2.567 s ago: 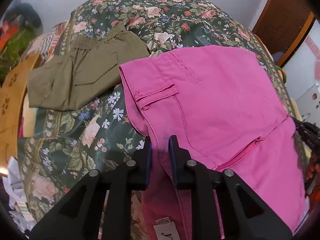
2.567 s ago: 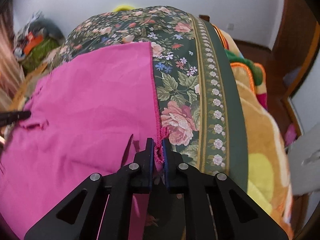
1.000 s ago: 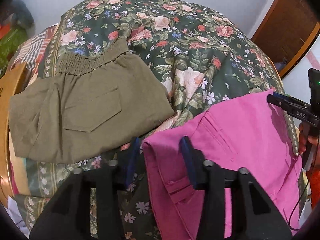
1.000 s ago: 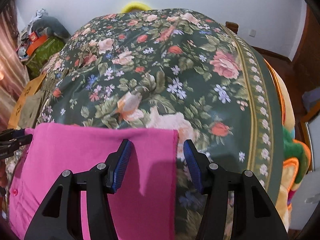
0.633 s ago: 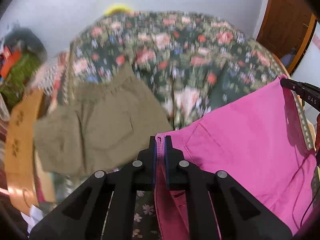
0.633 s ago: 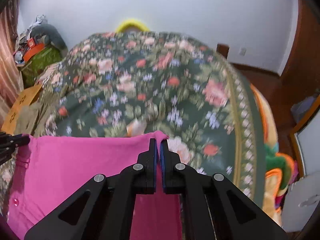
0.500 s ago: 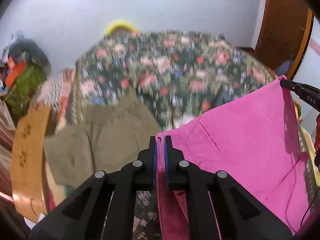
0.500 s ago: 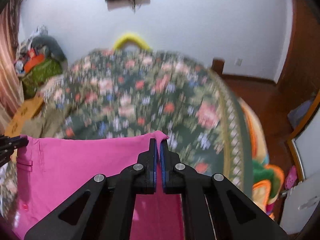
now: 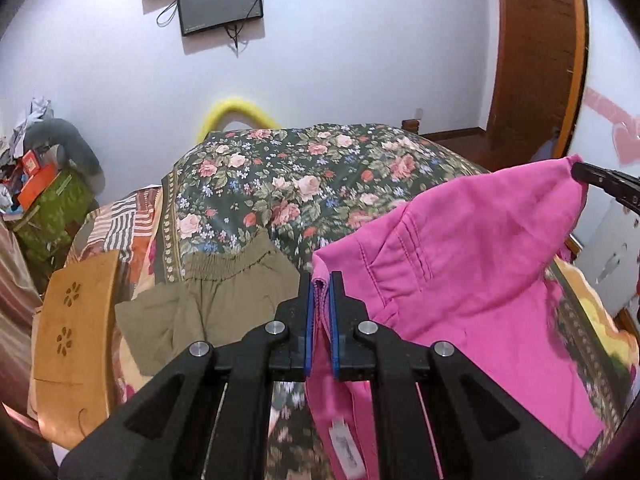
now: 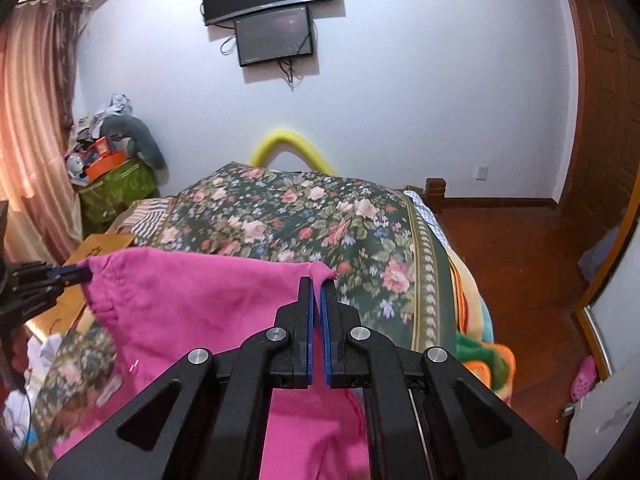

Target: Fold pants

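Observation:
The pink pants (image 9: 472, 280) hang in the air above the floral bed, stretched between both grippers. My left gripper (image 9: 320, 280) is shut on one top corner of the folded pants. My right gripper (image 10: 315, 280) is shut on the other top corner, and the pink pants (image 10: 192, 304) also show in the right wrist view. The right gripper's tip (image 9: 600, 184) shows at the right of the left wrist view. The left gripper's tip (image 10: 68, 272) shows at the left of the right wrist view. A white label (image 9: 346, 446) hangs low on the pants.
Folded olive-green pants (image 9: 208, 304) lie on the floral bedspread (image 9: 304, 184) at the left. A wooden board (image 9: 74, 328) stands by the bed's left edge. Clutter (image 10: 108, 160) sits in the far left corner. Wooden floor (image 10: 520, 248) lies right of the bed.
Both grippers closed on the top corners of the pink pants and lifted them off the bed. The cameras now look higher, toward the far wall.

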{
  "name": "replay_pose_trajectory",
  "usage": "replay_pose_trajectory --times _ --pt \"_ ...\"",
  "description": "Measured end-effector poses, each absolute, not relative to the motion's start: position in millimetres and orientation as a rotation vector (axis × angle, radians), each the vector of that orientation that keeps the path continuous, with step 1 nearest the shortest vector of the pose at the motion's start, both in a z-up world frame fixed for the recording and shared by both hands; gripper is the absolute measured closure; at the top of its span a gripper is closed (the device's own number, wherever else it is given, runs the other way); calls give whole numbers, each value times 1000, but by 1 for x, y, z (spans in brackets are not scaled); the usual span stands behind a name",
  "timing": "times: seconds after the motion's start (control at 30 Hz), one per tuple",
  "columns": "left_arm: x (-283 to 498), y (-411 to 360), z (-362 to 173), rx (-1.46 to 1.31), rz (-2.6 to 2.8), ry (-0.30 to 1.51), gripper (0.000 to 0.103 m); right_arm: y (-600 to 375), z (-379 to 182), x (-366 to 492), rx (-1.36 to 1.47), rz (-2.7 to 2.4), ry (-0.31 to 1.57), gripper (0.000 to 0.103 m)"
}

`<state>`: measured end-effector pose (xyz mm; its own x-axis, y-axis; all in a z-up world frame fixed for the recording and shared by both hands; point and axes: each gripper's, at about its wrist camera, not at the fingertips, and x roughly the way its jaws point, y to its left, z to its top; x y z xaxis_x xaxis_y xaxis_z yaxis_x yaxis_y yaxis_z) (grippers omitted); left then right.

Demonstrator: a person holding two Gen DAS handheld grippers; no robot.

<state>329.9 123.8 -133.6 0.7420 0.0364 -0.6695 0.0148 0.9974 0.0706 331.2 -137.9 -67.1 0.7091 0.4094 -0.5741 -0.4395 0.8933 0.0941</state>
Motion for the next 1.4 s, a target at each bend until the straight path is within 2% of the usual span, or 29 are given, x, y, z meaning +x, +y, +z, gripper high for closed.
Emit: replay_pose_trajectory --times 0.13,0.4,0.8,1.03,1.1,1.2,1.23,1.27,1.37,1.4 --pt "294 114 -138 145 12 728 96 -142 -71 296 -76 477 615 100" --pt "238 113 -162 107 -11 794 96 -146 -97 234 -121 496 689 100" --pt "178 100 -235 113 -56 985 97 -153 -170 179 -147 473 884 100" --pt "157 112 -228 91 -42 1006 96 -169 -183 158 -147 442 947 100" --pt "156 117 -221 91 -35 1014 92 -174 -177 155 -177 397 928 99" --pt "154 122 -204 84 -20 983 75 -177 -165 151 -216 353 897 95" --pt "154 122 -197 91 -13 967 65 -178 -158 151 -215 354 882 94" --pt "154 119 -191 104 -5 947 57 -177 -153 150 -214 361 869 88" --pt "152 105 -178 153 -11 898 42 -169 -140 147 -216 395 838 61" --pt "152 101 -176 166 -18 892 40 -164 -138 146 -220 412 827 58"
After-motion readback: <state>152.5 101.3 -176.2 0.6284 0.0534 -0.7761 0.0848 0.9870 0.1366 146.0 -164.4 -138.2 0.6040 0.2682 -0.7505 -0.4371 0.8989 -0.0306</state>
